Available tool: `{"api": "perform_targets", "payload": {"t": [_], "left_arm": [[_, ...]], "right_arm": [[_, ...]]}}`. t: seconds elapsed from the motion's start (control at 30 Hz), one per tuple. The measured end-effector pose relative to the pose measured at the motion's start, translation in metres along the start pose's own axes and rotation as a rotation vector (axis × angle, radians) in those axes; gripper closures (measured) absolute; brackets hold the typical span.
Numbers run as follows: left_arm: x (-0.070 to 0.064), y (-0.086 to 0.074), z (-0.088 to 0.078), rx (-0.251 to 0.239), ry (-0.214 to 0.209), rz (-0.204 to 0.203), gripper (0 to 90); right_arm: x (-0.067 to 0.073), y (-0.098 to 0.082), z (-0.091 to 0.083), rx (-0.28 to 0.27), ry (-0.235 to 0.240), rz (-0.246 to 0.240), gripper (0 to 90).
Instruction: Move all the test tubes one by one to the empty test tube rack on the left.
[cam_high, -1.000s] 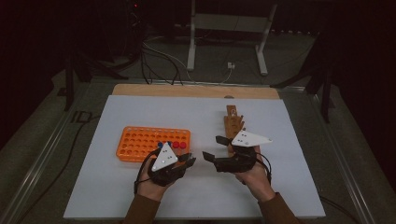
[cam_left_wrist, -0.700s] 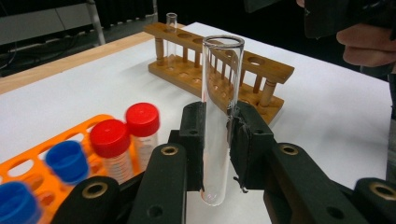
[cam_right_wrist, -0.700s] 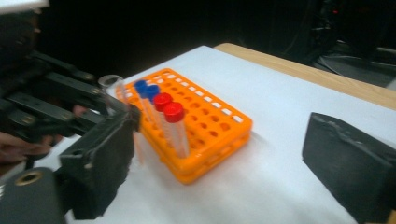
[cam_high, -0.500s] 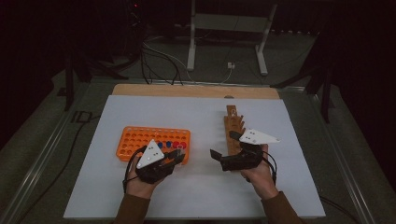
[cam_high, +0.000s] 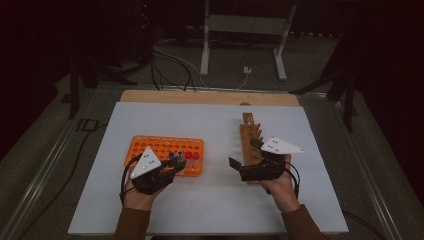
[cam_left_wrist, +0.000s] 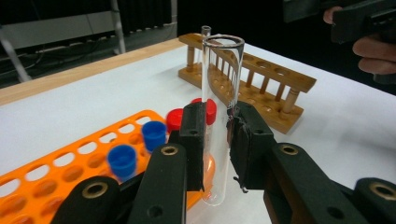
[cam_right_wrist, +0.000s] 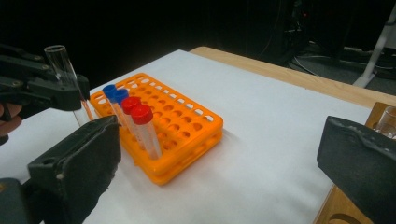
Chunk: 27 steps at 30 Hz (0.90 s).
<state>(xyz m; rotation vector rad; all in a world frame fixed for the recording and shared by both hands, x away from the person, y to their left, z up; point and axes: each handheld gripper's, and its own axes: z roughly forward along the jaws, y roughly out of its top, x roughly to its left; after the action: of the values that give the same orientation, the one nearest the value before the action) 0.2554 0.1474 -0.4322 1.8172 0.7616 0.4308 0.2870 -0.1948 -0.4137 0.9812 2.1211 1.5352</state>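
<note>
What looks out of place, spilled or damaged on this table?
Nothing stands out. The orange rack sits flat with its capped tubes upright, the wooden rack is intact, and the left gripper holds a clear glass tube upright.

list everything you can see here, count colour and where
glass test tube: one, clear, uncapped, upright between the left gripper's pads
orange rack: one, orange plastic, left half of the mat
capped tubes: four, two red, two blue, standing in the orange rack's near right end
wooden rack: one, brown, right of centre, a clear tube at its far end
mat: one, white, over the wooden table
left gripper: black, shut on the glass test tube beside the orange rack
right gripper: black, jaws wide apart, nothing between them, beside the wooden rack
</note>
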Motion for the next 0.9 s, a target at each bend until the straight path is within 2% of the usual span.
{"api": "perform_targets", "payload": {"t": [0.37, 0.9], "left_arm": [[0.016, -0.005, -0.014, -0.020, 0.083, -0.028, 76.3], [0.029, -0.018, -0.012, -0.016, 0.176, -0.062, 76.2]], "right_arm": [[-0.001, 0.000, -0.001, -0.001, -0.007, -0.004, 0.1], [0.001, 0.000, 0.000, 0.002, -0.004, -0.008, 0.2]]}}
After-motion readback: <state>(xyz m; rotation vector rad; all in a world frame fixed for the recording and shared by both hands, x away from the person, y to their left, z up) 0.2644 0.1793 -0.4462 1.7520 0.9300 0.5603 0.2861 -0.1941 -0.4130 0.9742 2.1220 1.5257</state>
